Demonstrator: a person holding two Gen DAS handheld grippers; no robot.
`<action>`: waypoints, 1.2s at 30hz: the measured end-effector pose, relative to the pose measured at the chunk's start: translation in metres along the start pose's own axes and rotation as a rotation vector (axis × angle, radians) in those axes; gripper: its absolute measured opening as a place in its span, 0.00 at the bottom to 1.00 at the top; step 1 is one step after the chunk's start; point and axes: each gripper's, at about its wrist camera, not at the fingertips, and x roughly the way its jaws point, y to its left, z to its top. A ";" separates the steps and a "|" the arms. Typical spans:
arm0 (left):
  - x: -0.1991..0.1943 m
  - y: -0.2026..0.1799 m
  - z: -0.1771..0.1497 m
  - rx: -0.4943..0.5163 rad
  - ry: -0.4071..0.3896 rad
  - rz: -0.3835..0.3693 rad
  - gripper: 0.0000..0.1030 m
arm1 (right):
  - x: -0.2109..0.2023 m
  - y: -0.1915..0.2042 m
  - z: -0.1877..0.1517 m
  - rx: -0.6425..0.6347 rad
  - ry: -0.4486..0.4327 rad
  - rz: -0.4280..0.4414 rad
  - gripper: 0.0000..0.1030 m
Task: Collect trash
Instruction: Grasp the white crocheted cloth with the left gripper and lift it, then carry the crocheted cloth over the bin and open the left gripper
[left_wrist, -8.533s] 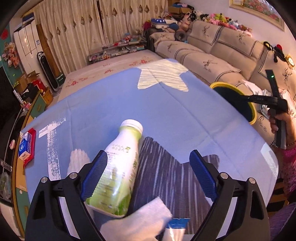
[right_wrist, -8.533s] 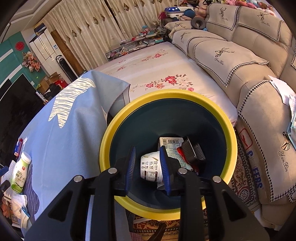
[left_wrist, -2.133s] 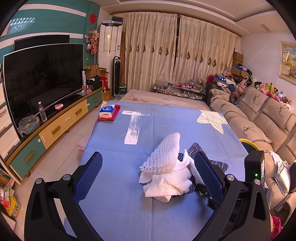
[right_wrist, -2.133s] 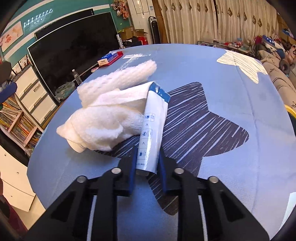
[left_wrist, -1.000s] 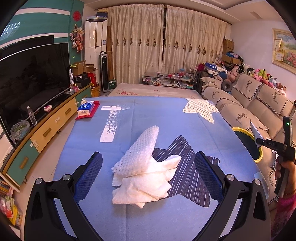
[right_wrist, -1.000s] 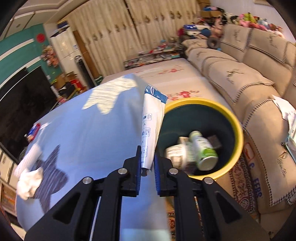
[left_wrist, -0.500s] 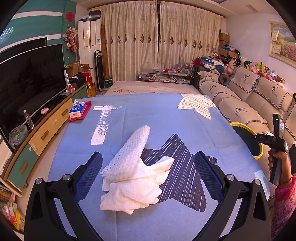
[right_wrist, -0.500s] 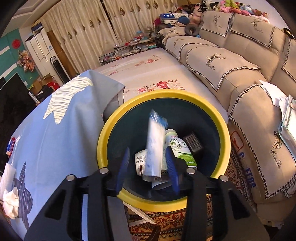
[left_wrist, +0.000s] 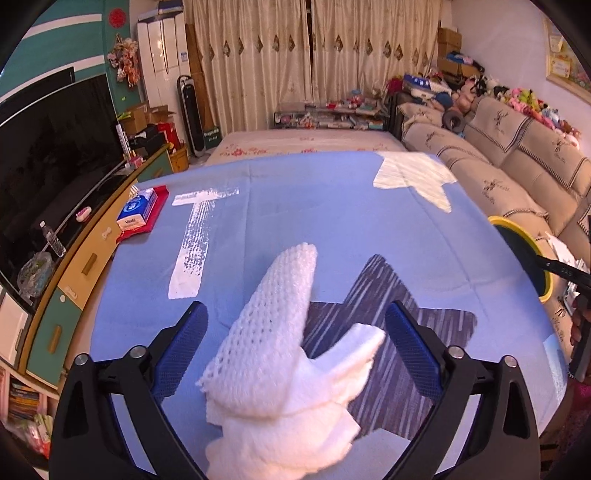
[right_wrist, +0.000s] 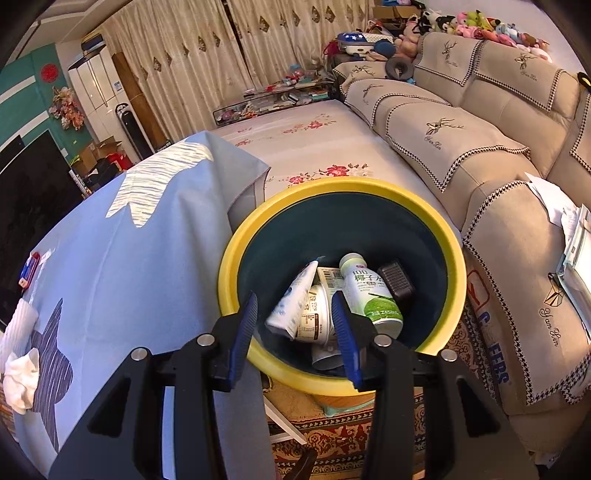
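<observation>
- Over the bin, your right claw hangs with jaws partly apart and nothing between the pads; the trash seen through the gap lies down inside the bin.
- Bin has a yellow rim and dark inner wall, and stands on the floor between the bench edge and the sofa.
- Inside it: a white tube leaning at the left, a paper cup beside it, a white-and-green bottle lying on its side, a small black ribbed piece to the right, and a carton with a barcode underneath.
- On the bench, your left claw is wide open, pointing down at the white pile.
- That pile is a white foam net sleeve lying over crumpled white tissues. It sits between the blue pads. Neither pad touches it.
- The pile rests partly on the dark striped patch of the blue cloth covering the bench. The right wrist view shows the same tissues at the far left edge.
- A tissue pack on a red tray sits at the bench's far left corner, well apart from the pile.
- At the right edge of the left wrist view you can see the bin rim and the person's hand holding the other tool.
</observation>
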 end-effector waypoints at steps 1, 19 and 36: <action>0.005 0.000 0.002 0.009 0.014 0.005 0.90 | 0.001 0.001 0.000 -0.003 0.002 0.002 0.39; 0.075 -0.004 0.019 0.091 0.229 0.034 0.51 | 0.003 0.008 -0.003 -0.012 0.024 0.042 0.39; 0.027 -0.017 0.053 0.138 0.089 0.041 0.13 | -0.011 -0.004 -0.011 0.003 0.004 0.073 0.39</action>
